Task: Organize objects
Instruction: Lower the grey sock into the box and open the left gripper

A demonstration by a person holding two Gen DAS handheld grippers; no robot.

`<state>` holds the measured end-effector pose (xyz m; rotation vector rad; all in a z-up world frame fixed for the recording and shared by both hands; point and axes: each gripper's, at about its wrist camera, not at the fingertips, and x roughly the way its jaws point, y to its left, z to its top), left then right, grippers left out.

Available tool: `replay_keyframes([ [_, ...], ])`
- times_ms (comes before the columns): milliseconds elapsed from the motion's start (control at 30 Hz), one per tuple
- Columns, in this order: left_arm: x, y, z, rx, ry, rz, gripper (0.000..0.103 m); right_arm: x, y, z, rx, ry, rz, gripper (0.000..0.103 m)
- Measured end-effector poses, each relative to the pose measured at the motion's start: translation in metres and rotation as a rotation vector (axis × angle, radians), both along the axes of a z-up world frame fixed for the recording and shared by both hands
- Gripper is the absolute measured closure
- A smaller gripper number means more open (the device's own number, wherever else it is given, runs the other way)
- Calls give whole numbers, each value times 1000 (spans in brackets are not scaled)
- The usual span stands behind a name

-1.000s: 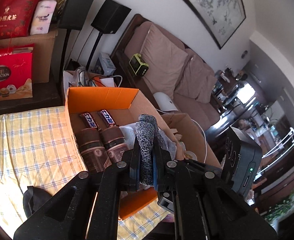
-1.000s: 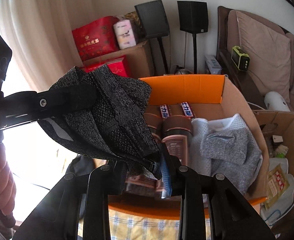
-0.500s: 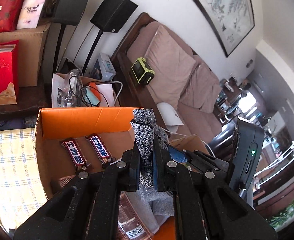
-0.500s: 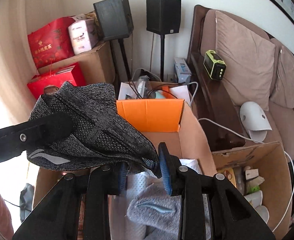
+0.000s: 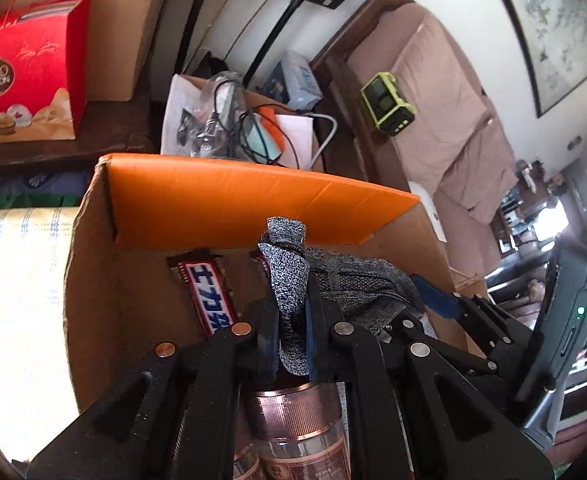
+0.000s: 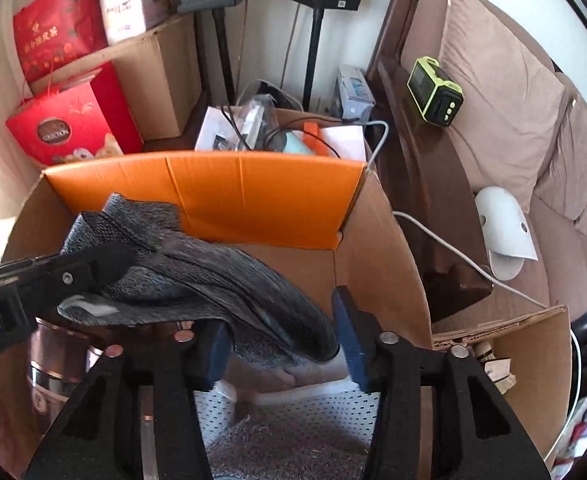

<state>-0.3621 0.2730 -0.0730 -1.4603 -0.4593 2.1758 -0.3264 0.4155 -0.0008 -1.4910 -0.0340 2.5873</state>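
A dark grey knitted sock hangs over the open cardboard box with an orange flap. My left gripper is shut on one end of the sock. In the right wrist view the sock stretches from the left gripper's finger across to my right gripper, whose jaws stand open around its loose end. In the box lie chocolate bars, brown jars and a light grey mesh garment.
The box stands on a yellow checked cloth. Behind it are a red gift bag, a carton of cables, speaker stands and a brown sofa. A second carton is at the right.
Both grippers have moved forward and down into the box with the sock. The right gripper's jaws have opened and no longer clamp the sock; the left keeps hold.
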Motion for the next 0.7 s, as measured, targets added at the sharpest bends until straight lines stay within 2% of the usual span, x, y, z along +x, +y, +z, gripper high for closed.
replay_keyframes([
  [33,0,-3,-2,-7,-9,24,93,1,0,-3,1,-6,0,43],
  [100,-2,-8,-5,-28,-15,49,93,5,1,-6,4,-12,-4,42],
  [200,-3,-8,-8,-33,-16,32,88,15,8,-3,-25,3,-24,41],
  [267,-2,-3,-7,-52,-20,-12,64,24,12,1,-52,24,-38,41],
  [300,0,1,-6,-59,-17,-39,58,27,14,4,-60,32,-42,41],
  [333,2,4,-3,-66,-13,-59,47,31,15,8,-67,44,-46,41],
  [367,6,5,2,-74,-5,-68,42,34,15,13,-74,57,-49,41],
  [500,22,7,22,-110,56,-75,30,46,11,30,-108,98,-47,41],
  [567,30,3,33,-120,89,-64,16,52,8,36,-115,111,-44,40],
  [700,41,-13,47,-113,89,-58,7,63,0,42,-137,122,-40,37],
])
